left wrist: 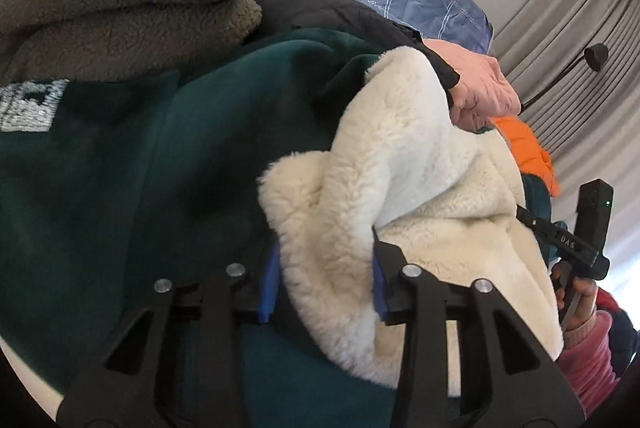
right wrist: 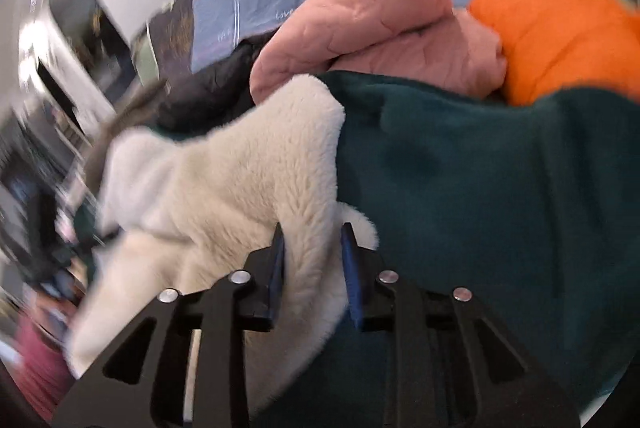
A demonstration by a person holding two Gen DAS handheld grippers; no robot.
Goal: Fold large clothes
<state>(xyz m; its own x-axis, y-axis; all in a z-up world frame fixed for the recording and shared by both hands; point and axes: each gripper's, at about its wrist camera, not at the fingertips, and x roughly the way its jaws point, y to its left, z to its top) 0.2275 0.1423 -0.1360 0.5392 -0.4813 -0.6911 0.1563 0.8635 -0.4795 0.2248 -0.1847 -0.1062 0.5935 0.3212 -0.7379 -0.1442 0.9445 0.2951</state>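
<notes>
Both grippers' fingers (left wrist: 384, 280) (right wrist: 276, 268) around fleece lining (left wrist: 400, 164) (right wrist: 224, 180)

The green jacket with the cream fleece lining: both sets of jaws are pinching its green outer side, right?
Not quite. Both grippers do clamp the green jacket, but on its cream fleece lining, not the green outer side. The left wrist view shows the left gripper on fleece; the right wrist view shows the right gripper likewise.

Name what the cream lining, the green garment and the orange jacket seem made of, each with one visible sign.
Cream lining: sherpa-type pile, probably synthetic; fluffy, matte. Green garment: fleece or brushed knit; soft, dull nap. Orange jacket: likely padded nylon; smooth, puffy.
</notes>
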